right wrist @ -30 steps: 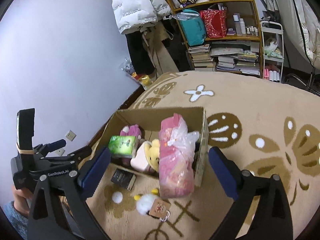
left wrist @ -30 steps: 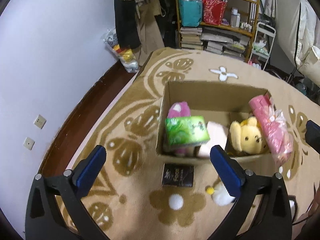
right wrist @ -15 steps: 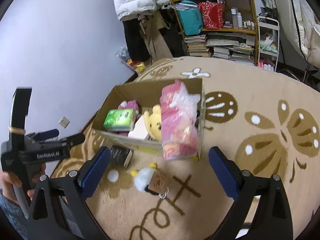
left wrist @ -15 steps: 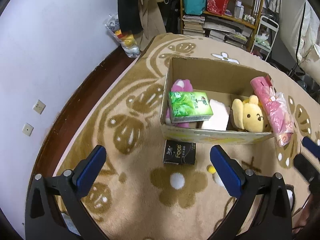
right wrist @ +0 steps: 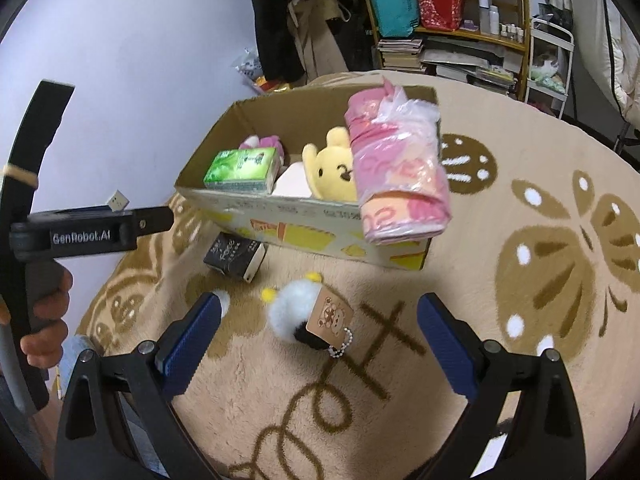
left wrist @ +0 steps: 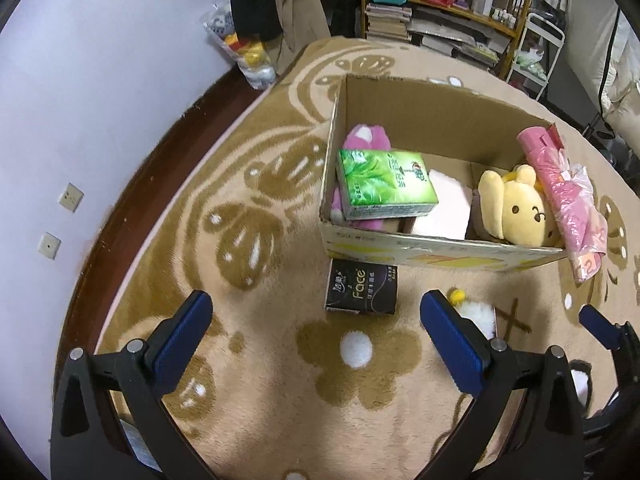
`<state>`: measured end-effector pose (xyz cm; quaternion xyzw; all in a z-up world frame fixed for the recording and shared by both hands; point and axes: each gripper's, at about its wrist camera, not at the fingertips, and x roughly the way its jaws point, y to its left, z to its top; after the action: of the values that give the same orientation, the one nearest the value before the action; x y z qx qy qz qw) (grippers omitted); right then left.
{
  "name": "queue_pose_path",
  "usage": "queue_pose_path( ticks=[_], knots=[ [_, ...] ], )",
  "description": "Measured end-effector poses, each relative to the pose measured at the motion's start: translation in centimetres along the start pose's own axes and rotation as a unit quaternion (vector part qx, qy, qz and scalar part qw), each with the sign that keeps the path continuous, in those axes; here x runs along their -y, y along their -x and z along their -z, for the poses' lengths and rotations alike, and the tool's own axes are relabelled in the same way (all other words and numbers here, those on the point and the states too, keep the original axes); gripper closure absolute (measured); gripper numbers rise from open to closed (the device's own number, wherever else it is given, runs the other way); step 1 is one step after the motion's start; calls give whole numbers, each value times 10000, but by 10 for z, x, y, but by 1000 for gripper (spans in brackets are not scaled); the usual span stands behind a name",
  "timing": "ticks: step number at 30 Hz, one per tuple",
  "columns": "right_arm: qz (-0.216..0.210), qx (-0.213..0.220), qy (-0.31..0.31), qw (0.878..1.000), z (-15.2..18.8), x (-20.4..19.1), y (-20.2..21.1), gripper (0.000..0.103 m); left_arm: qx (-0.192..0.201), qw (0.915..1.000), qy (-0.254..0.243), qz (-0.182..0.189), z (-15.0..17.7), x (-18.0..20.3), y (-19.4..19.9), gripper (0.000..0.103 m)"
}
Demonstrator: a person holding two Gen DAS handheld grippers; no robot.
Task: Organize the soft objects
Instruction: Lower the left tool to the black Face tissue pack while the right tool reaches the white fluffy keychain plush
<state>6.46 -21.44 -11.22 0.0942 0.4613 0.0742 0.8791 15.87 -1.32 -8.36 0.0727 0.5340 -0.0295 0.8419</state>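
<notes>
A cardboard box (left wrist: 420,246) (right wrist: 304,224) on the rug holds a green tissue pack (left wrist: 384,188) (right wrist: 242,170), a pink plush (left wrist: 366,140), a pale pink item (left wrist: 448,208) and a yellow bear plush (left wrist: 516,212) (right wrist: 330,172). A pink bagged bundle (left wrist: 568,196) (right wrist: 396,176) hangs over the box's right end. A black tissue pack (left wrist: 362,286) (right wrist: 236,256) and a small white fluffy toy (left wrist: 476,314) (right wrist: 298,308) with a card tag lie on the rug in front. My left gripper (left wrist: 316,332) is open and empty above the black pack. My right gripper (right wrist: 320,334) is open and empty over the white toy.
A patterned beige-brown rug (left wrist: 280,400) covers the floor. A purple wall (left wrist: 80,80) and dark floor strip run along the left. Shelves with books and bags (right wrist: 440,20), hanging clothes and a white cart (right wrist: 548,60) stand behind the box.
Both grippers have come lower and closer to the rug in front of the box. The black pack and white toy now sit nearer the open jaws.
</notes>
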Motion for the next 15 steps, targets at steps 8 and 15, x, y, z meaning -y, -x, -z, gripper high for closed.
queue_pose_path(
  ticks=[8, 15],
  knots=[
    [-30, -49, 191, 9998, 2, -4, -19, 1, -398, 9992, -28, 66, -4, 4, -27, 1],
    [71, -283, 361, 9989, 5, -9, -40, 1, -783, 9967, 32, 208, -6, 6, -54, 1]
  ],
)
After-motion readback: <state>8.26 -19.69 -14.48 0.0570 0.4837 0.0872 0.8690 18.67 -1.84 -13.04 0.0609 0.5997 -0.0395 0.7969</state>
